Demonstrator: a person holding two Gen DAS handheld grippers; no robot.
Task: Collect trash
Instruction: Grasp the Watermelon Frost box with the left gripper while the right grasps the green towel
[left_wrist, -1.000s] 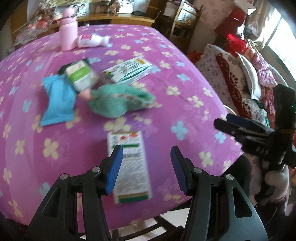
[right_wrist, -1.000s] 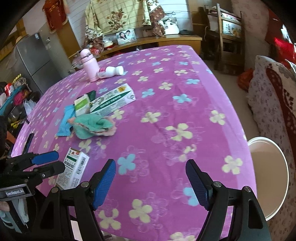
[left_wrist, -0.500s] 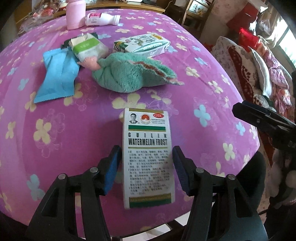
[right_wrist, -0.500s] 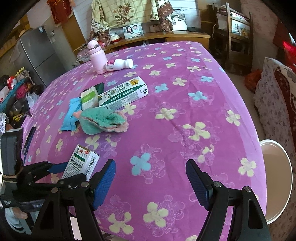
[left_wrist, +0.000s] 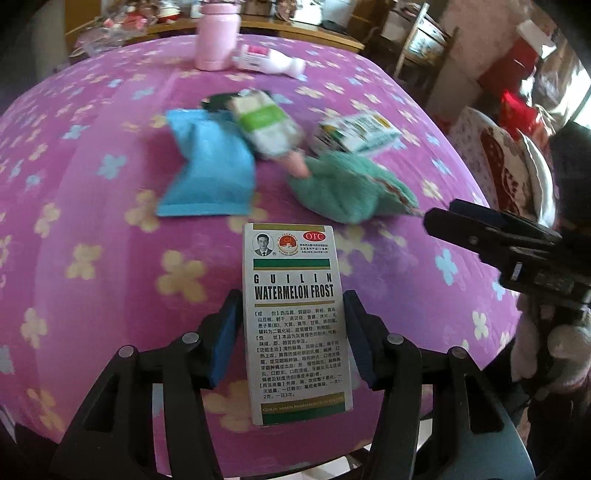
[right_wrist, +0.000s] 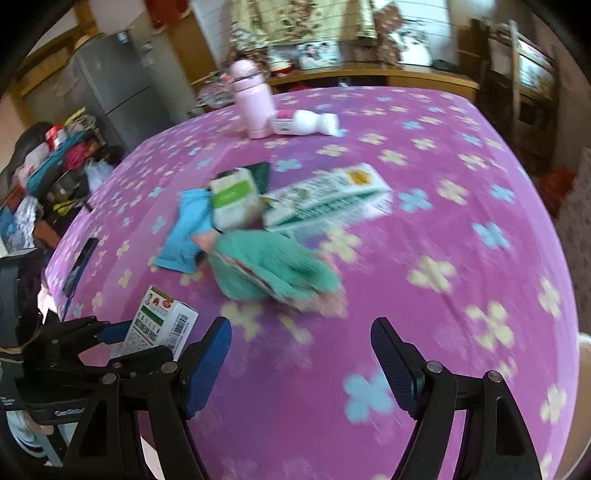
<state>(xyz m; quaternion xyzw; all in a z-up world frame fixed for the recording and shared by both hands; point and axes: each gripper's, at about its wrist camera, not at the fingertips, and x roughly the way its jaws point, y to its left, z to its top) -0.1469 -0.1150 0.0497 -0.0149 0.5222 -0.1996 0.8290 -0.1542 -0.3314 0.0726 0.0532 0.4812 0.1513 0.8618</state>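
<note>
Here, medicine box (left_wrist: 295, 317) between closing left claw (left_wrist: 291, 332) pads, right claw (right_wrist: 301, 363) wide open, empty.

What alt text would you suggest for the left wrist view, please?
The left gripper, jaws closing, straddles a white medicine box on a pink flowered tablecloth. Beyond lie a blue packet and a green cloth; the right gripper enters from the right.

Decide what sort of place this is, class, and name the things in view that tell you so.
Most likely a lived-in family room at home. A table under a purple flowered cloth holds everyday clutter, a grey refrigerator stands in the corner, and a framed photo sits on a wooden sideboard.
</note>
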